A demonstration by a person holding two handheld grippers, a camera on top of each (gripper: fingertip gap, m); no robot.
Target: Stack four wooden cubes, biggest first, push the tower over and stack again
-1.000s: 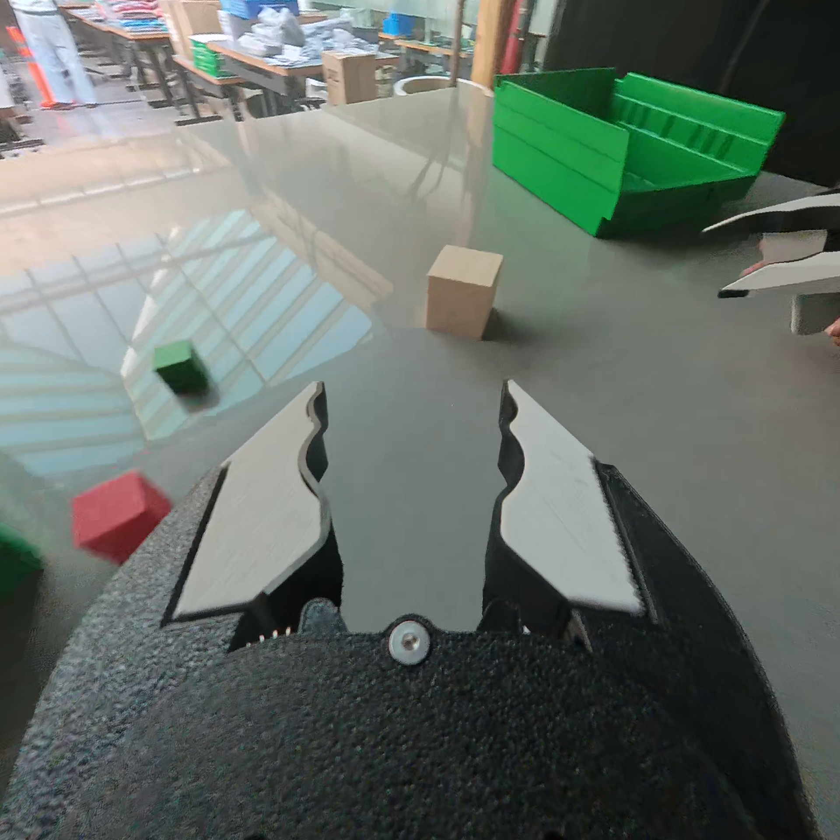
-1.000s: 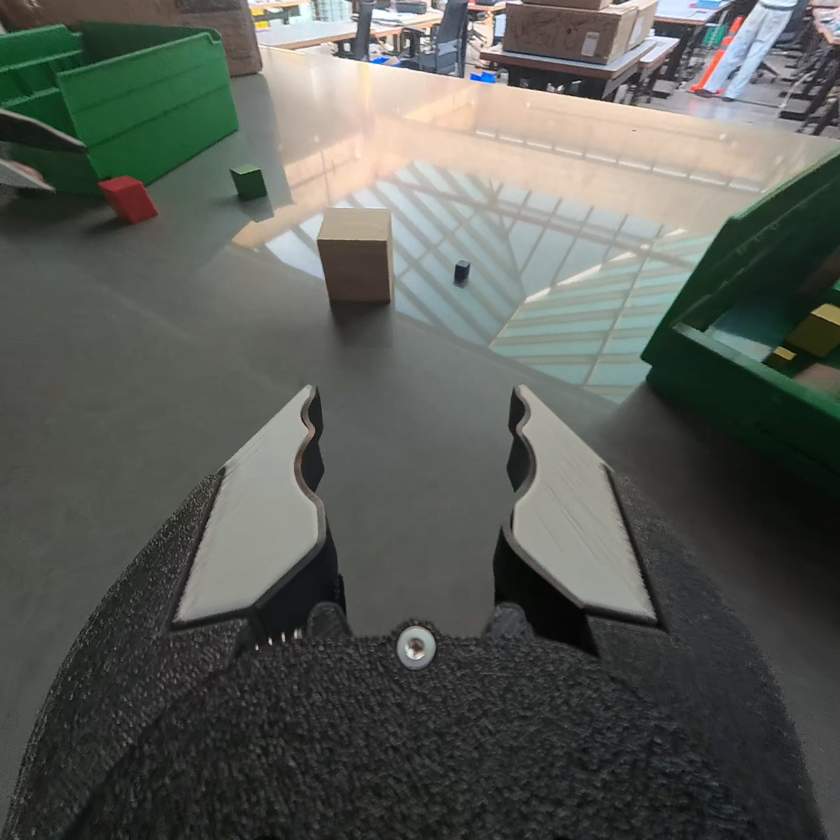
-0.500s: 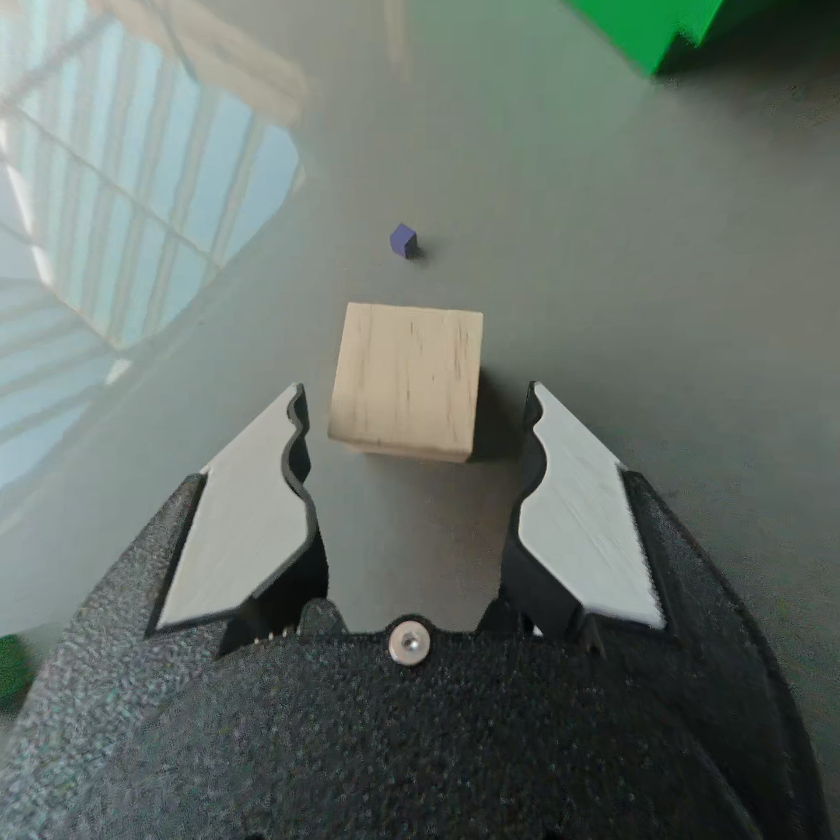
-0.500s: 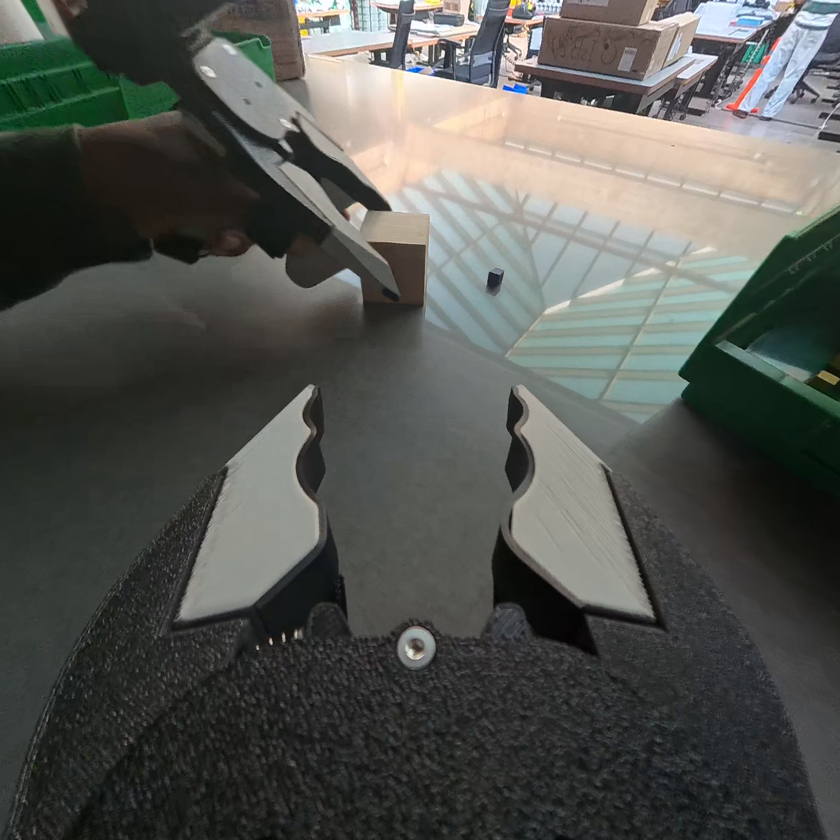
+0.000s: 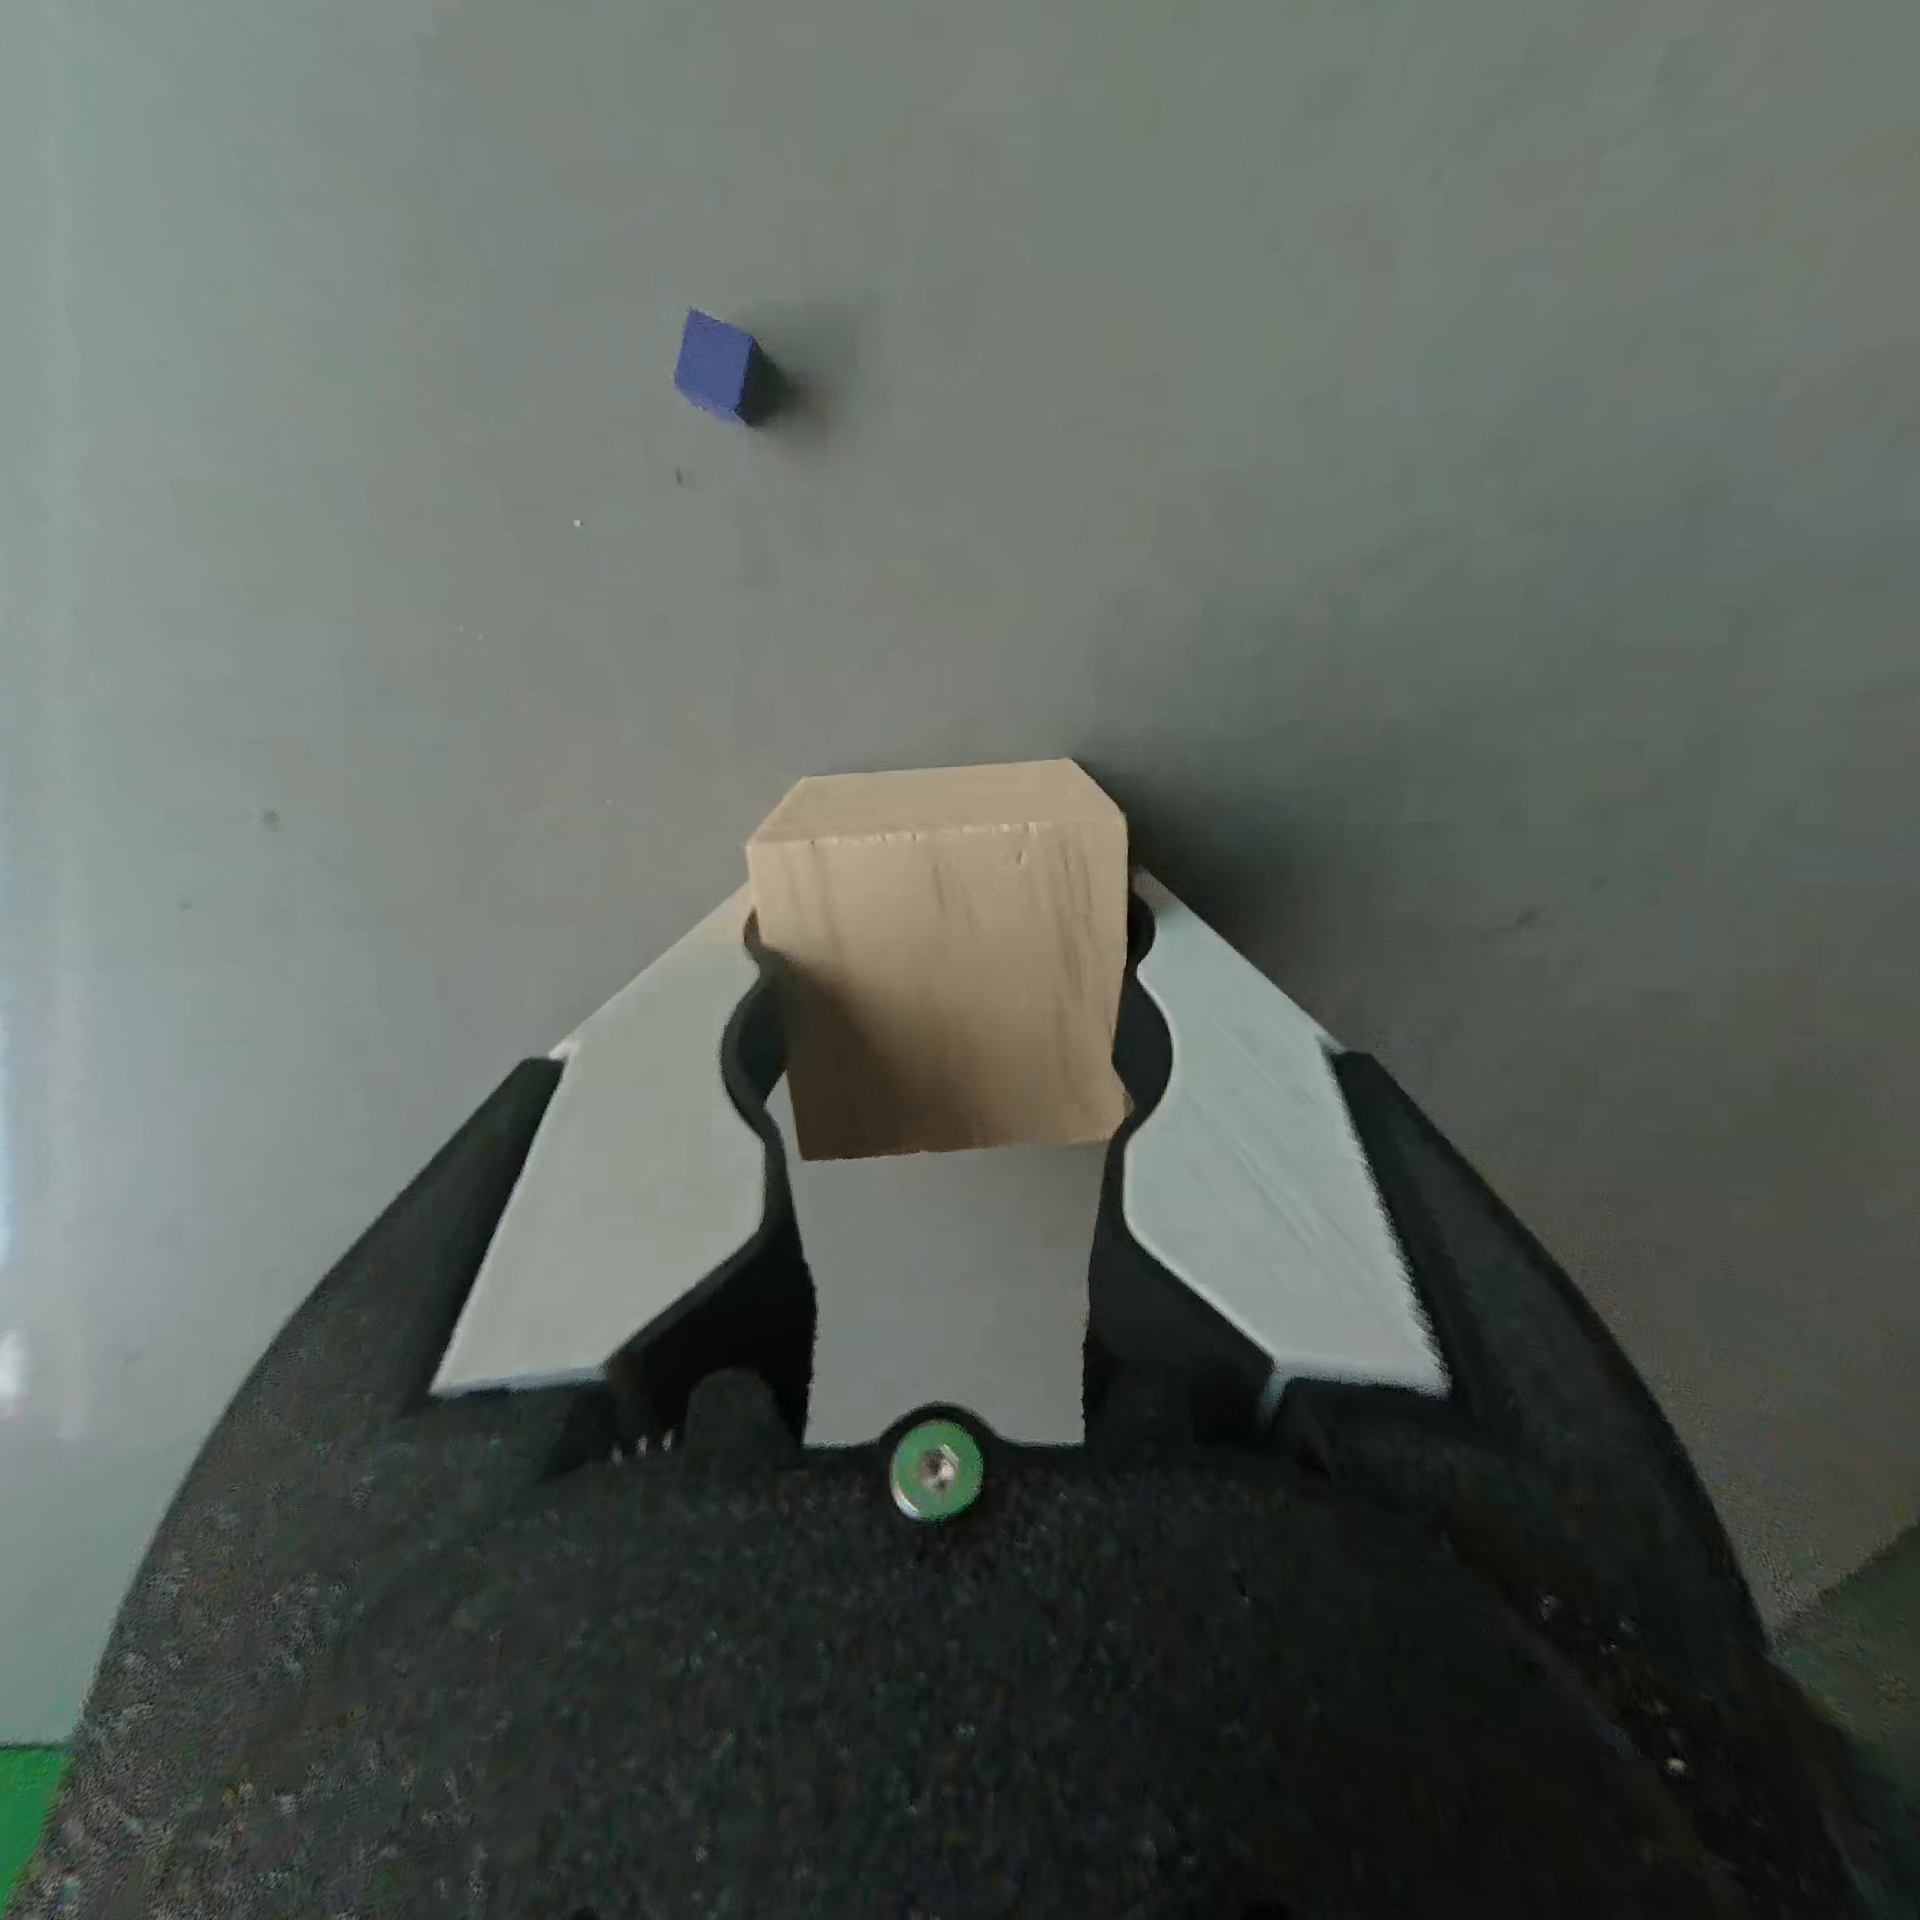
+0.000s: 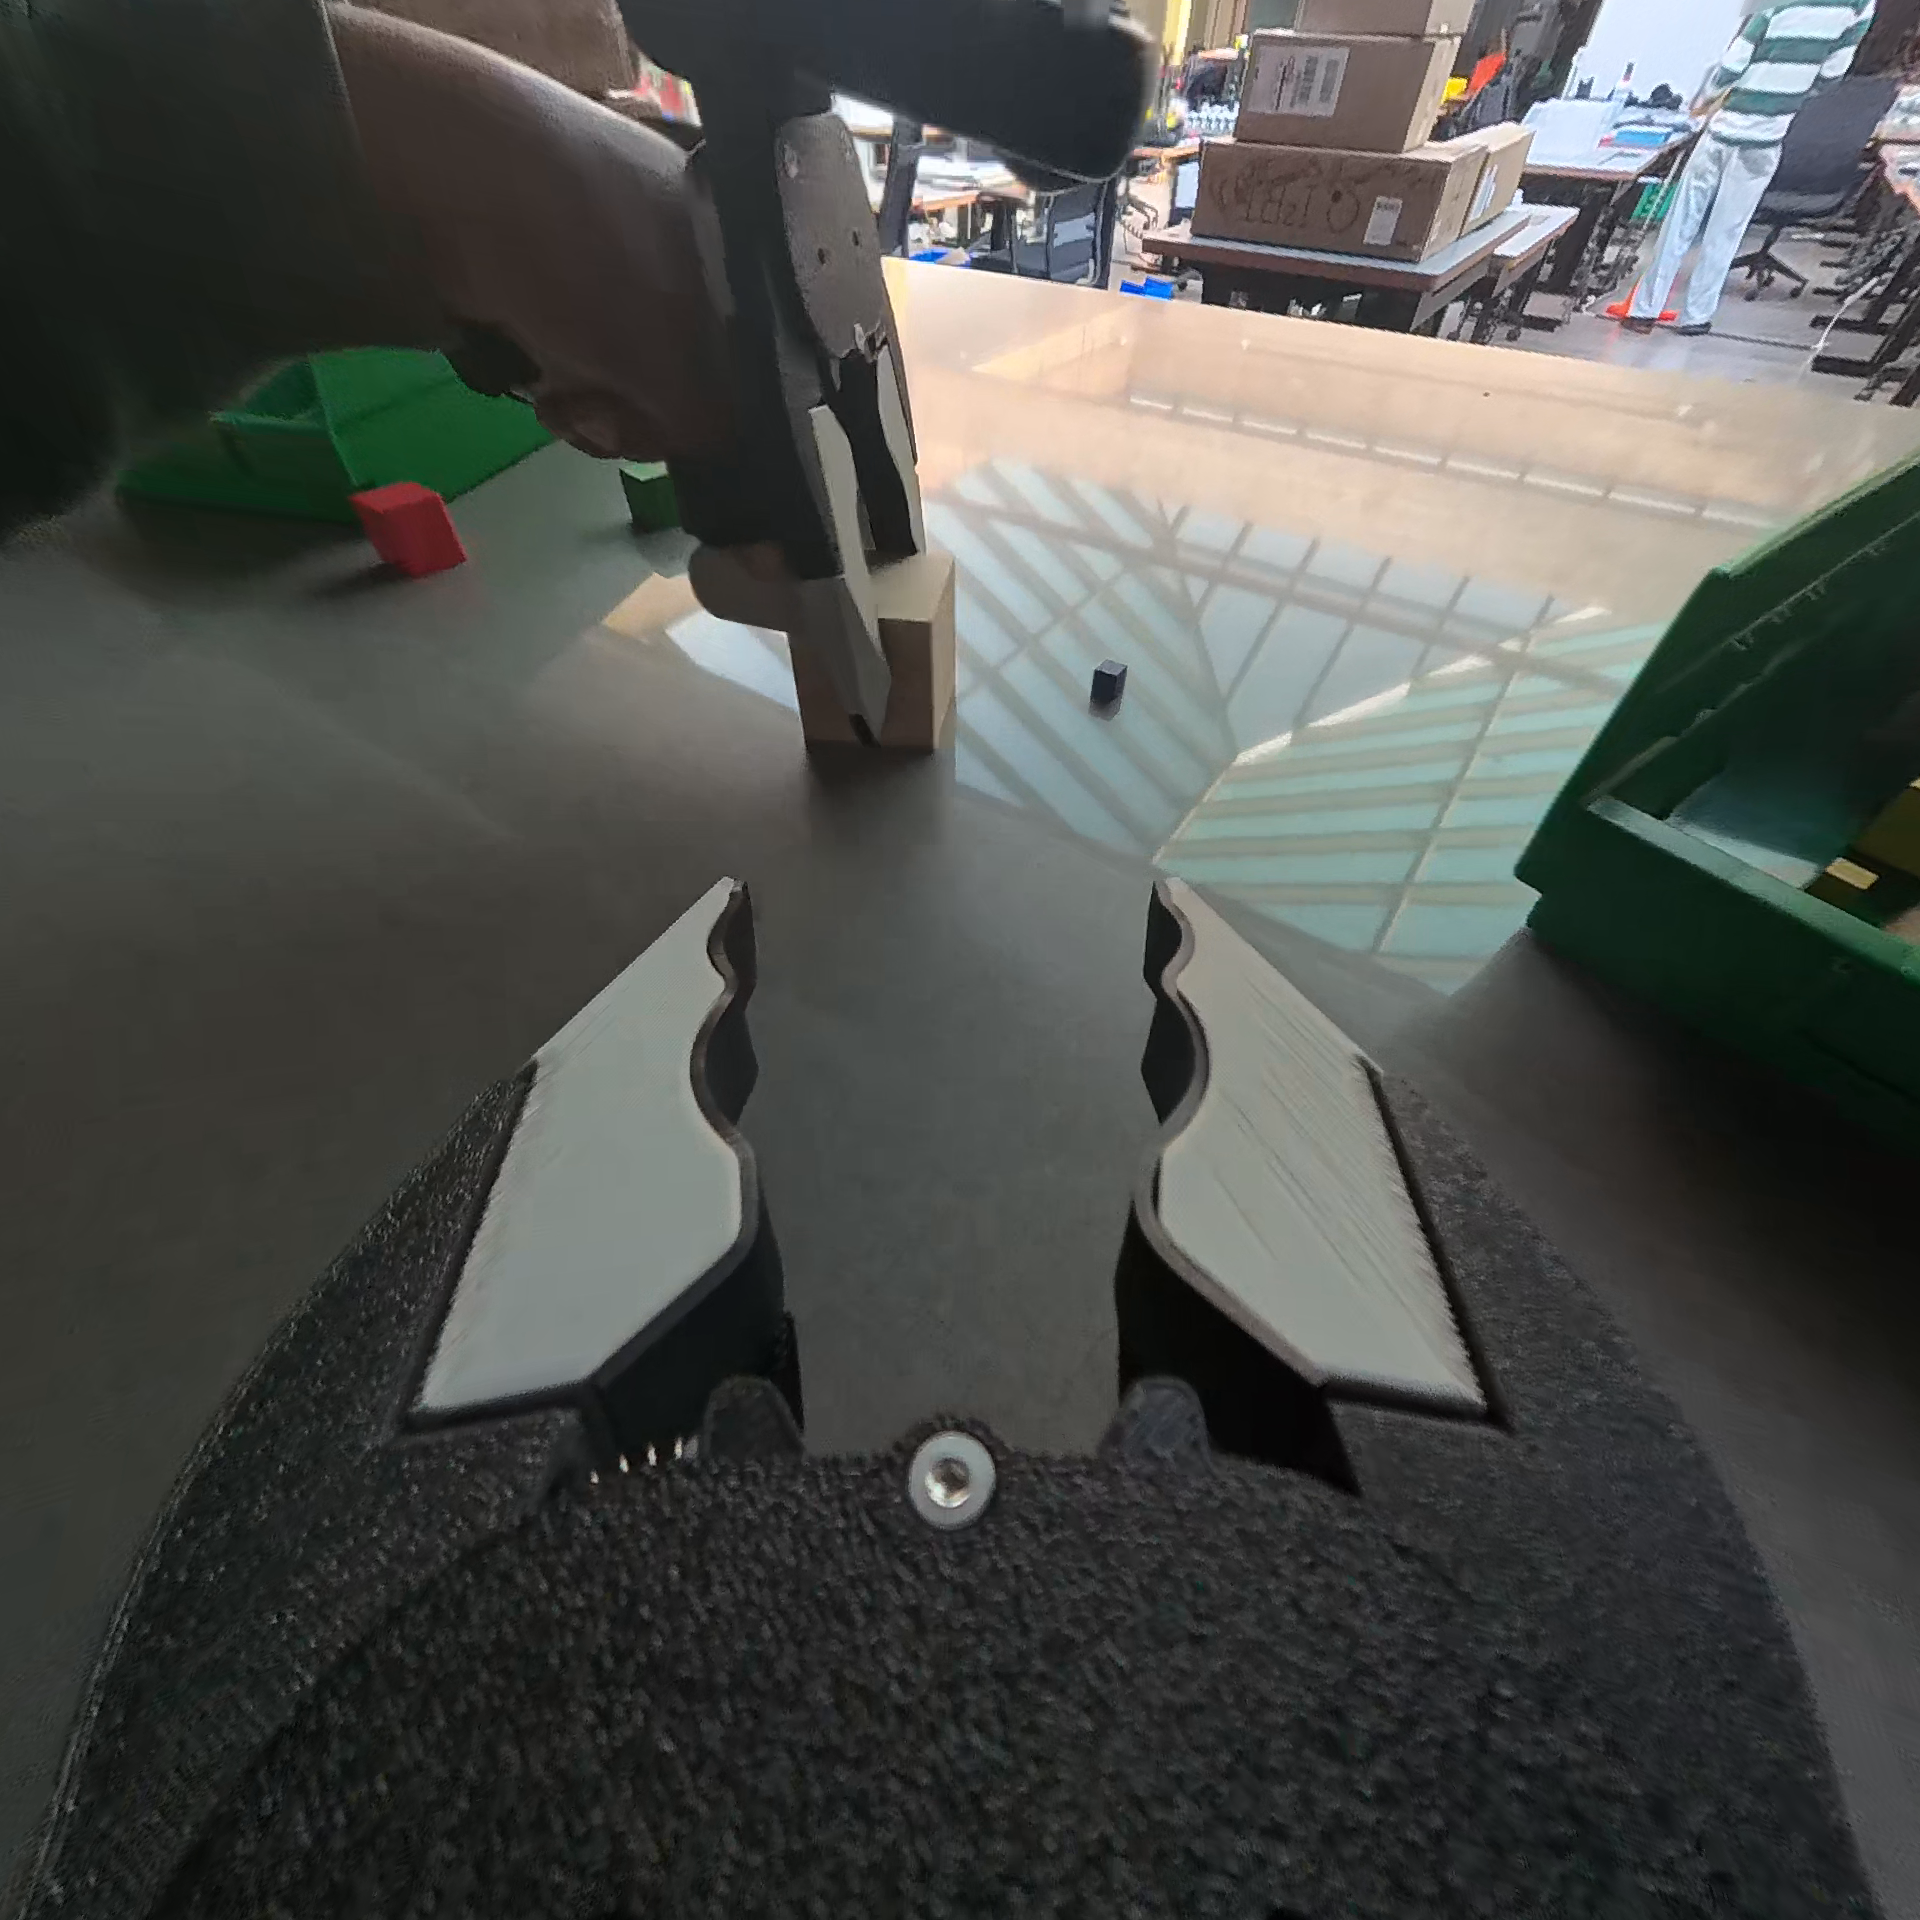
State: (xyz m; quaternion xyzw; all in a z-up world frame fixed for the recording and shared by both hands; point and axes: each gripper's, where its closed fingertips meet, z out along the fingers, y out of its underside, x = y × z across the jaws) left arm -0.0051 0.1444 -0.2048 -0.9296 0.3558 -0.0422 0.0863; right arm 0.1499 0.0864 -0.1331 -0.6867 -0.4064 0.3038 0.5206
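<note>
Premises: an open-plan workshop or lab hall. Evidence in the right wrist view: rows of long workbenches (image 6: 1382,244) carrying stacked cardboard boxes (image 6: 1351,192), office chairs (image 6: 1808,177) on castors, and a person (image 6: 1714,156) standing in the aisle. The near grey worktable (image 6: 312,790) holds green plastic parts bins (image 6: 1704,831) and reflects a gridded glass roof.

2 grippers, 1 wooden block (image 6: 914,665), 1 small blue cube (image 5: 715,367), 1 red cube (image 6: 407,526), 1 green cube (image 6: 648,495), 2 green bins, 3 cardboard boxes in background
</note>
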